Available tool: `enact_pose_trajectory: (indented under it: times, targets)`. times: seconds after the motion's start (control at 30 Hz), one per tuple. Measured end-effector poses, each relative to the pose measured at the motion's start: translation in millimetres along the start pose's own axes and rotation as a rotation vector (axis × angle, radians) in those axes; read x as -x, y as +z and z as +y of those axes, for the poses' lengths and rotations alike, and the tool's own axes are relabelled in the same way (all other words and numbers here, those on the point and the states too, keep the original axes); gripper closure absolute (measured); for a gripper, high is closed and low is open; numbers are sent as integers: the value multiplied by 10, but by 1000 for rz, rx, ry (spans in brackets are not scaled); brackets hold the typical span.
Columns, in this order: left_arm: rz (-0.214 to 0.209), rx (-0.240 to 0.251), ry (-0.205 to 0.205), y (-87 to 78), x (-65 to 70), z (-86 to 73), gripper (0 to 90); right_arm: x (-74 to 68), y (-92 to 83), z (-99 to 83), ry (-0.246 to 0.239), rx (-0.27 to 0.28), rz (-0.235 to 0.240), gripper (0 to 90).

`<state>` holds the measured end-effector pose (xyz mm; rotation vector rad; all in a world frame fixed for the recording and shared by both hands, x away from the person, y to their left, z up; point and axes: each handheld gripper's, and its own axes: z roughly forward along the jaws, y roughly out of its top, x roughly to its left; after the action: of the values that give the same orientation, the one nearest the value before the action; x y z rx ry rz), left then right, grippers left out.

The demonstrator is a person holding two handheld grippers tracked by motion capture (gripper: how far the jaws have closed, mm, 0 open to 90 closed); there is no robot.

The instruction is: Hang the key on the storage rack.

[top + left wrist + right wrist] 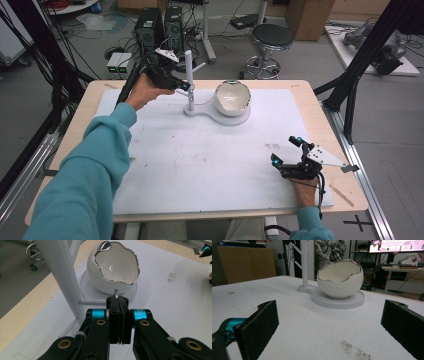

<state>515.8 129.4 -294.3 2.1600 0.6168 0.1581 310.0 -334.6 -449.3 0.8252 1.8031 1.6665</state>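
White bowl point(232, 97) shaped like a cracked egg, silver along the jagged rim. White stand point(190, 80) on a white base. White mat point(200, 155) with faint grey smudges, over a pale wood counter point(75, 115). Black fingers point(259, 327) on both grippers, teal bands and brass-coloured rivets at the joints of the left gripper point(119, 322). Grey plate atop the right gripper point(287, 152). Teal sleeves point(85, 180). Black stool point(271, 37) with chrome legs, far right.

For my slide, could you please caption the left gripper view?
Left gripper pinching a thin ring beside the white stand and eggshell-shaped bowl.
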Motion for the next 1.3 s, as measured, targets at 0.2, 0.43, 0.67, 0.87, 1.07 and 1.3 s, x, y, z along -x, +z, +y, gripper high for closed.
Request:
enact_pose_trajectory:
  times: [0.2,0.43,0.67,0.87,1.07,1.3]
  targets:
    - [7,4,-1,17,-42,-16,883,2,0,0,0,1,0,6]
    - [12,11,-4,48,-85,-37,882,2,0,0,-1,1,0,6]
    - [31,26,12,77,-112,-55,877,1,0,0,0,1,2,7]
    - [24,72,35,53,-163,-87,557,-9,-3,0,5,-5,1,6]
    - [54,187,25,-132,-165,-171,256,-9,-2,0,2,-5,3,6]
    - [139,298,60,-560,48,-499,16,-7,-2,0,2,-5,6,6]
